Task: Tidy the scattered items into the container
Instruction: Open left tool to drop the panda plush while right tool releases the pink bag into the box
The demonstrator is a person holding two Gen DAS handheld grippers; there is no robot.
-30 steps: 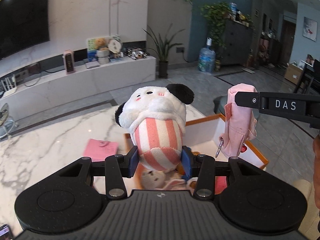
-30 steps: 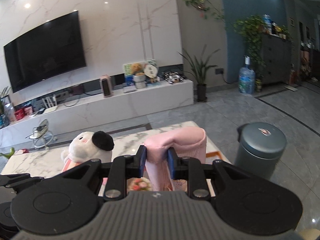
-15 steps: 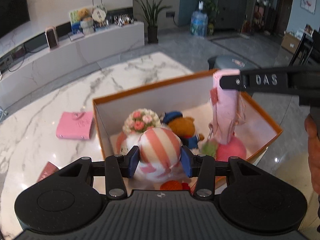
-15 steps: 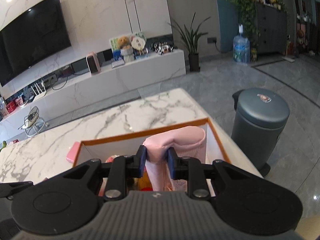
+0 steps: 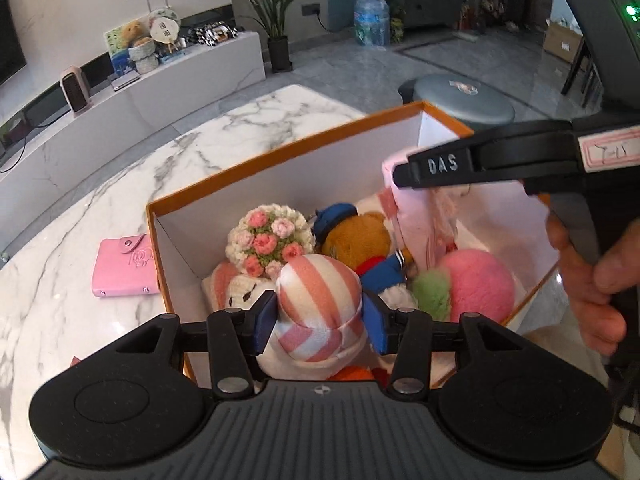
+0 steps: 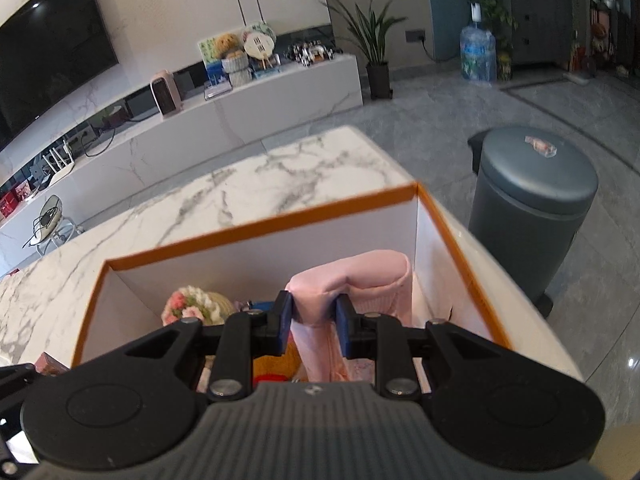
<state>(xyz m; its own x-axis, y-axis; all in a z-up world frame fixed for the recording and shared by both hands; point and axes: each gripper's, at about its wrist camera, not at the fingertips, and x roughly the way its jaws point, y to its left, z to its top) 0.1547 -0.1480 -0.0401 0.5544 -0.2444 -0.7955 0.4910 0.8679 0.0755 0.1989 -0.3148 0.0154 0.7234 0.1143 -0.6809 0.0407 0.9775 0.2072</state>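
Left gripper [image 5: 319, 322]: blue pads pressed against both sides of a pink-and-white striped plush toy [image 5: 318, 300]. The toy hangs inside the near left part of the orange-rimmed box [image 5: 280, 160], over the other contents.

Right gripper [image 6: 314, 322]: pads clamped on the folded top of a pink pouch [image 6: 352, 280]. The pouch hangs down into the right part of the box [image 6: 256, 220]. In the left wrist view the same gripper [image 5: 404, 178] enters from the right, with the pouch [image 5: 416, 224] below its tip and a hand [image 5: 588, 280] on its handle.

Box contents, left wrist view: a crocheted flower ball [image 5: 270, 240] at far left, a brown bear in blue clothes [image 5: 356, 240] just right of it, a pink and green plush ball [image 5: 472, 284] at near right, and a white plush [image 5: 236, 292] under the flower ball.

The box stands on a marble table [image 5: 120, 184]. A pink wallet [image 5: 122, 268] lies on the table just left of the box, outside it. A grey bin [image 6: 536, 196] stands on the floor beyond the table's right edge.
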